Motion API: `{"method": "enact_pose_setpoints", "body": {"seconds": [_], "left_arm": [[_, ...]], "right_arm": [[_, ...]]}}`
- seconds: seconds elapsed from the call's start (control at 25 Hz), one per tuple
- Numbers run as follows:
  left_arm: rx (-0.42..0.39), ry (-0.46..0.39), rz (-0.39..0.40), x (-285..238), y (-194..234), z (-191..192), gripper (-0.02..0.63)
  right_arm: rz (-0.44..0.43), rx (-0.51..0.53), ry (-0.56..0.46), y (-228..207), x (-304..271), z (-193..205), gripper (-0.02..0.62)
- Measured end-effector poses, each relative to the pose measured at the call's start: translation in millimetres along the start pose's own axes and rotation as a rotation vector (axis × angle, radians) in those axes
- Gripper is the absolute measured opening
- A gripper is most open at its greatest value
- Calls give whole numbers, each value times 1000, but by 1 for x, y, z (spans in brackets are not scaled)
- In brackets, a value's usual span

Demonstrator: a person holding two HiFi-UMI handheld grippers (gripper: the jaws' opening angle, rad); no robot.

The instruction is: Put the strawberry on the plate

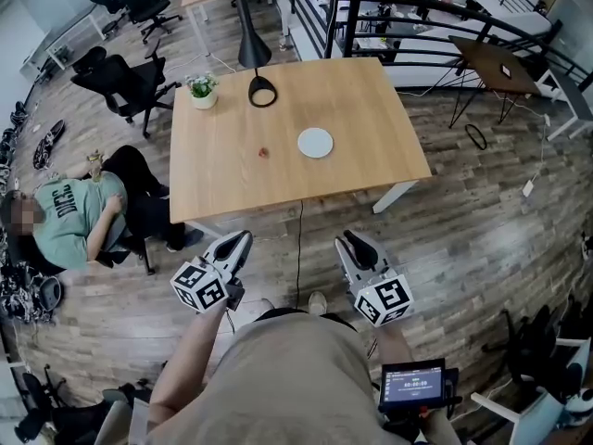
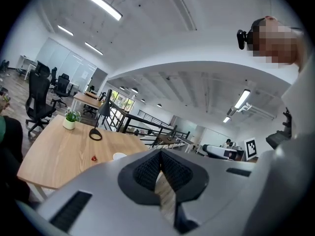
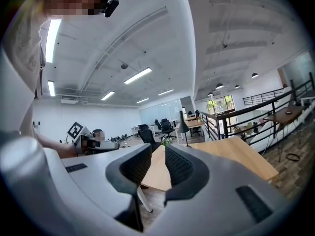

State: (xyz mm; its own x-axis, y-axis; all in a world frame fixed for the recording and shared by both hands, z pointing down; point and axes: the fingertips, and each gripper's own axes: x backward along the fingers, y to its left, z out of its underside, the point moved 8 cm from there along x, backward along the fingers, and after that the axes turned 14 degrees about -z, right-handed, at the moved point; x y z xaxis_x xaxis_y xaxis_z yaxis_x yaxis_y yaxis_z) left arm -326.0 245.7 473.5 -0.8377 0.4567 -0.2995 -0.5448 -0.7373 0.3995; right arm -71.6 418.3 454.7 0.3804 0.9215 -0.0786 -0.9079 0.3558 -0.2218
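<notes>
OP: tongs status?

ENG: Your left tongs (image 1: 243,240) are clenched. The pads meet at the tips and there is nothing in them. Your right tongs (image 1: 349,239) are drawn together too, with only a thin slit between the pads and nothing held.

OP: where do they sit?

ENG: Both are over the floor on the near side of the worktop (image 1: 371,109), short of its near edge. You hold them side by side, pointing toward it.

OP: strawberry?

ENG: The strawberry (image 1: 263,153) lies on bare wood about mid-worktop. It's left of the plate (image 1: 315,143), near it but not touching, and well apart from both your tongs. In your left gripper view it's a small red dot, with the plate just right of it.

OP: anything else on top?

ENG: A black lamp (image 1: 259,86) stands toward the far edge, its ring base beyond the strawberry. A potted plant (image 1: 202,90) sits left of the lamp, by the far left corner. A person in a green shirt (image 1: 79,213) is seated off the worktop's left side, apart from it.
</notes>
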Motion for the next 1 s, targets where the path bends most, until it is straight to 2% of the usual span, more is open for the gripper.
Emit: {"method": "enact_pose_setpoints", "body": {"seconds": [0.72, 1.0], "left_arm": [[36, -4, -93, -30, -61, 39, 2], [57, -6, -150, -21, -64, 40, 2]], "right_arm": [[-37, 5, 24, -51, 66, 11, 74], [-68, -23, 41, -67, 59, 18, 74]]}}
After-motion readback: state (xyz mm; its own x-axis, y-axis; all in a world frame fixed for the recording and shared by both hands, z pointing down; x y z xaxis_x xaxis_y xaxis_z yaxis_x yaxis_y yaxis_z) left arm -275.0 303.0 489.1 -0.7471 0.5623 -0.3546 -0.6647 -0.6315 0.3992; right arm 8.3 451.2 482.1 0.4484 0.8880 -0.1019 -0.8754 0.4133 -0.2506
